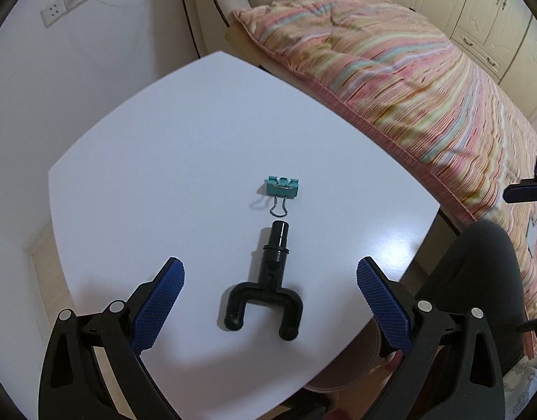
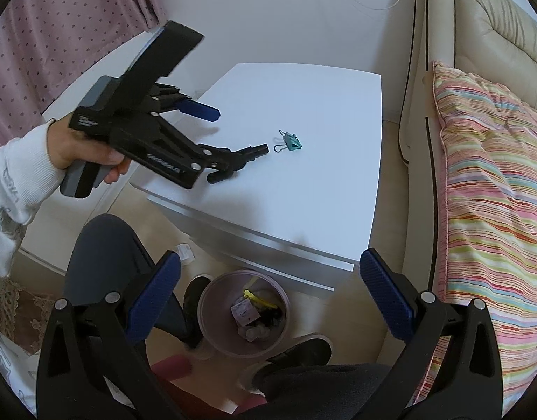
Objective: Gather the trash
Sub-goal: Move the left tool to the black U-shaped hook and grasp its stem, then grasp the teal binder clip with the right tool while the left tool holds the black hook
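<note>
A black forked plastic part lies on the white table, and a teal binder clip lies just beyond its round tip. My left gripper is open, with its blue pads on either side of the black part and not closed on it. The right wrist view shows that left gripper held by a hand over the black part, with the clip just past it. My right gripper is open and empty, off the table's near edge, above a round pinkish bin.
The bin on the floor holds crumpled wrappers and a yellow piece. A person's dark-trousered legs and shoes flank the bin. A striped cushion on a cream sofa borders the table's right side. A wall with sockets stands behind.
</note>
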Demonstrator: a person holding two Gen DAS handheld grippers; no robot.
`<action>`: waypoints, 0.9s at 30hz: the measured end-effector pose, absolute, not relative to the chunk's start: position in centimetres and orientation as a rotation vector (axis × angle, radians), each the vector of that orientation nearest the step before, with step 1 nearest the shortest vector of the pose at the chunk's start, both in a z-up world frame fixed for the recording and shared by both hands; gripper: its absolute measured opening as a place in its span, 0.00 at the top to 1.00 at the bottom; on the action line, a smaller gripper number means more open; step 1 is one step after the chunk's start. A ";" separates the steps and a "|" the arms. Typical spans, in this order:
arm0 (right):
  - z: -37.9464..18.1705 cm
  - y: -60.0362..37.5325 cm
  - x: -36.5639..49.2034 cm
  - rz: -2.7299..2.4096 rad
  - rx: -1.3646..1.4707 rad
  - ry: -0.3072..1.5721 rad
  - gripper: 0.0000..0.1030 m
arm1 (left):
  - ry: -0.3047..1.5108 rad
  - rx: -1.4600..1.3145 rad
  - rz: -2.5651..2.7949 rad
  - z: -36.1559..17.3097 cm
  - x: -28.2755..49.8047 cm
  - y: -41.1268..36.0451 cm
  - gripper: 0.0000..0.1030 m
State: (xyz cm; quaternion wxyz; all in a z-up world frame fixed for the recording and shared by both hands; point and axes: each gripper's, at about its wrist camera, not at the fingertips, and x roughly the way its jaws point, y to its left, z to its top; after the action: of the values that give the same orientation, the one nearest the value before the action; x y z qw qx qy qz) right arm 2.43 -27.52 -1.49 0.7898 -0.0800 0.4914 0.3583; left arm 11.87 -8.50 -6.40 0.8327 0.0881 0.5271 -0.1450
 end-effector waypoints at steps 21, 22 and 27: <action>-2.1 -27.3 2.7 0.776 -0.173 1.067 0.03 | 1.186 0.184 -0.302 -8.6 12.3 -8.8 0.84; -2.2 -27.2 2.7 0.776 -0.173 1.066 0.03 | 1.185 0.183 -0.300 -8.6 12.2 -8.8 0.84; -2.2 -27.0 3.0 0.778 -0.174 1.062 0.03 | 1.165 0.167 -0.280 -8.6 12.0 -8.5 0.84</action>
State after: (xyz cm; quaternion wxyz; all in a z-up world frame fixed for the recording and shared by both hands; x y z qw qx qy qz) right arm 3.00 -26.99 -2.17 0.7874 -0.0808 0.4930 0.3611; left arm 11.98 -8.53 -8.62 0.8225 0.0784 0.5477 -0.1317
